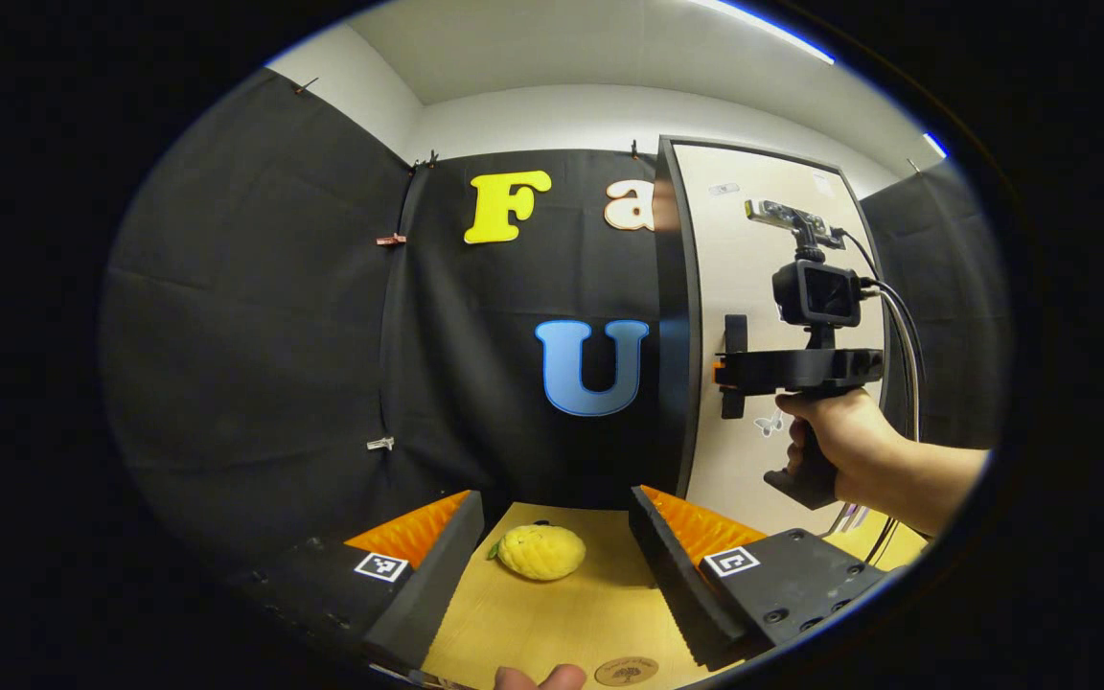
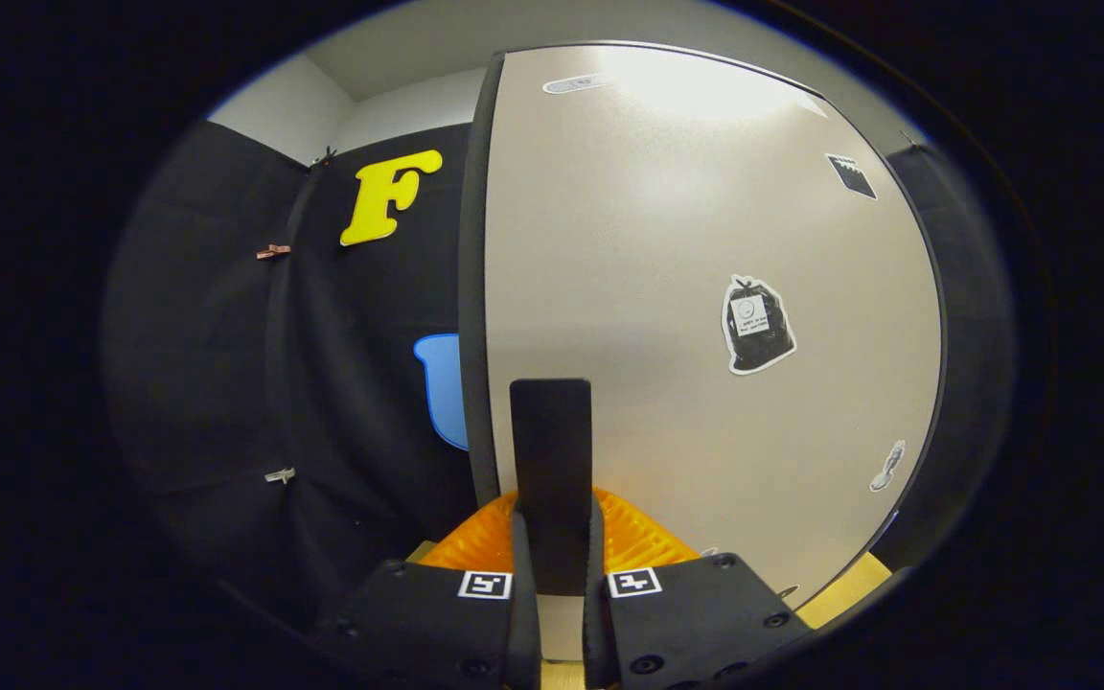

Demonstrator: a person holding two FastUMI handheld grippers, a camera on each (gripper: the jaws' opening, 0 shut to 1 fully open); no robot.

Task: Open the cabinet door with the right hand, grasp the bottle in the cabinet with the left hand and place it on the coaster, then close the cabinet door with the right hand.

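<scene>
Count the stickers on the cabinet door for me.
3 in the right gripper view: a black bag-shaped sticker mid-door, a black one upper right, a small one lower right. Others may be hidden.

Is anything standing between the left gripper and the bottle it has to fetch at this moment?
Yes: the cabinet door looks closed, so the bottle behind it is hidden. The right gripper is clamped on the door's black handle. The left gripper is open over the table, with a yellow fruit toy ahead.
</scene>
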